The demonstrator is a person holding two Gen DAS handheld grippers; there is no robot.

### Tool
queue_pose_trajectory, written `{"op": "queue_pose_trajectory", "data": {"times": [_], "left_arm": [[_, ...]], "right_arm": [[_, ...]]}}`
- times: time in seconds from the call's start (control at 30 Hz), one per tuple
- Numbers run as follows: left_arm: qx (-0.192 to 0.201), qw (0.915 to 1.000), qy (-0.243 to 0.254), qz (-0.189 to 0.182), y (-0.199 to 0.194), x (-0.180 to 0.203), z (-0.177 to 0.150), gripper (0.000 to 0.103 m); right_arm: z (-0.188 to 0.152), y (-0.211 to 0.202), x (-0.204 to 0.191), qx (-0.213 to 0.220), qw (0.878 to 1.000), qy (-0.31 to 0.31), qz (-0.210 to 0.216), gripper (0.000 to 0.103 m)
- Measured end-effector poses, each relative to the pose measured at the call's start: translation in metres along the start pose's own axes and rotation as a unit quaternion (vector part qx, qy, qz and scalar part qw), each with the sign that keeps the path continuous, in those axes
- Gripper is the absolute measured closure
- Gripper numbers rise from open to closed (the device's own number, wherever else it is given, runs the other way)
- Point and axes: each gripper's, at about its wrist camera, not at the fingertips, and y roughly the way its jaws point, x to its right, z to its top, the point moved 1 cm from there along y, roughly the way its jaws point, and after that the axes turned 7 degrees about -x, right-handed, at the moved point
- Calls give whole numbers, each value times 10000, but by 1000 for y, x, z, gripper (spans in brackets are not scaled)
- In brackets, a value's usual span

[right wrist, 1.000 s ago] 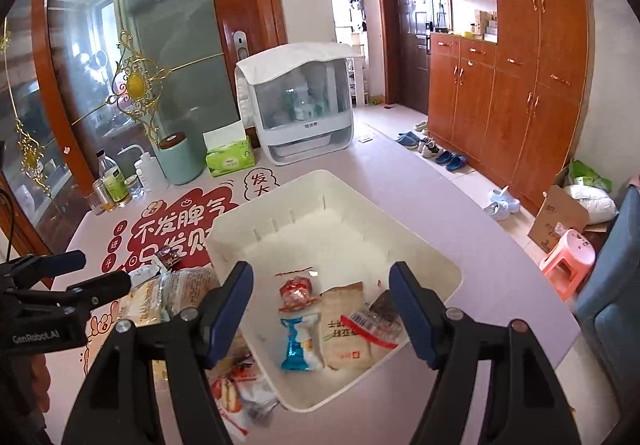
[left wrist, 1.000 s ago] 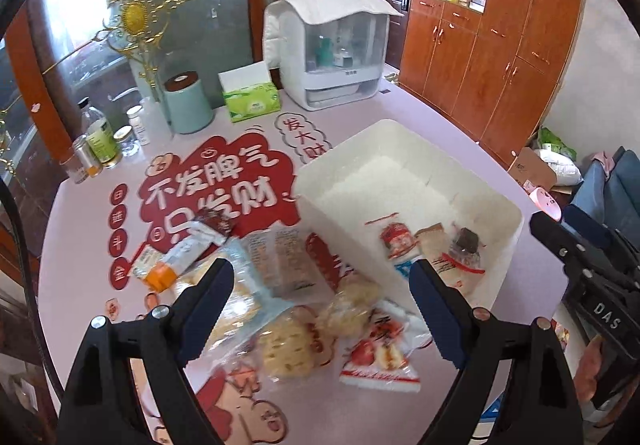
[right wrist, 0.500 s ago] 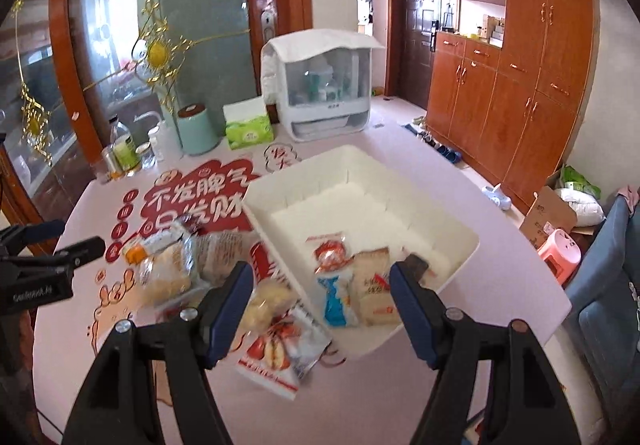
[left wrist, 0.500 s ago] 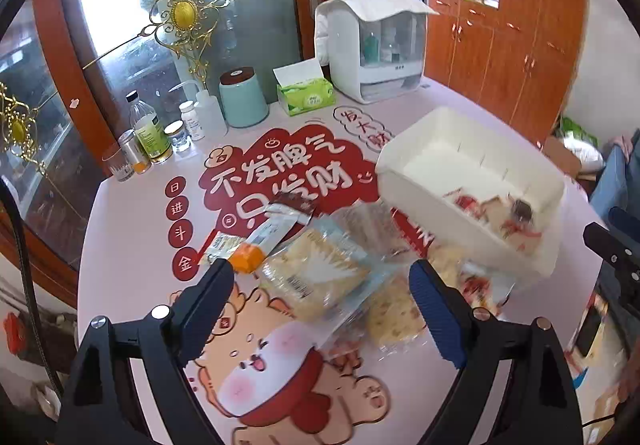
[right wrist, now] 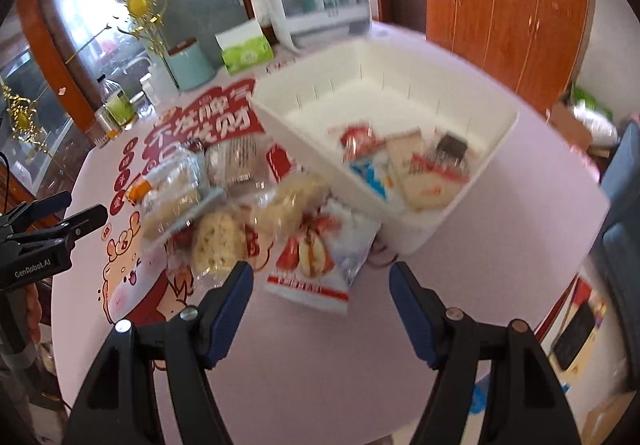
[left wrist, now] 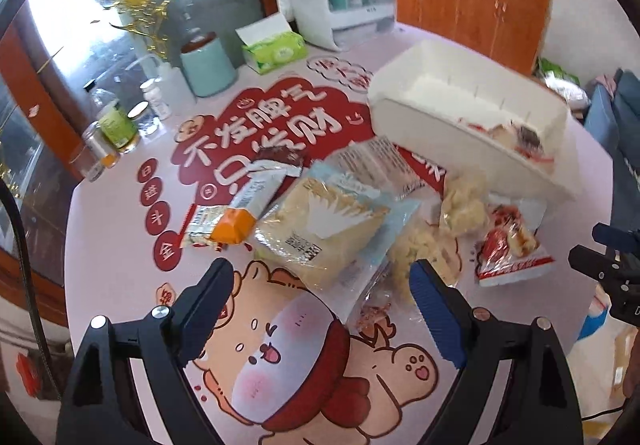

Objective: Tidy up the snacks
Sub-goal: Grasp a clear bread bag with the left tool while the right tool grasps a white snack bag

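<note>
Both tongs gaping wide, holding nothing: left tongs, right tongs. Red-white packet flat on the bench, touching the bin, just ahead of the right tongs, long axis pointing away. Nearer the right than the left.

Bare tabletop lies right of the white bin and in front of the loose snack packets — open approach. The packets crowd the bin's left wall; bottles and a teal canister line the far-left edge.
</note>
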Motion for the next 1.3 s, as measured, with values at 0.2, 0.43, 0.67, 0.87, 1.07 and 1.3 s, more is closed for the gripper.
{"op": "queue_pose_trajectory", "data": {"times": [0.2,0.43,0.67,0.87,1.07,1.3], "left_arm": [[-473,9987,182,-9,56,12,8,14],[-782,9964,219,234,101,25,19,14],[-722,9957,213,531,115,30,23,29],[-466,9968,-10,642,103,23,26,65],[-40,9972,-278,695,78,12,26,78],[357,9958,-742,399,29,-8,20,85]], "right_arm": [[-2,36,8,-283,9992,237,145,32],[5,69,16,-555,9963,460,469,32],[14,96,15,-776,9931,577,669,32],[13,109,7,-864,9945,382,457,39],[15,95,-8,-531,9980,-169,290,73],[11,76,-13,-338,9982,-259,418,91]]}}
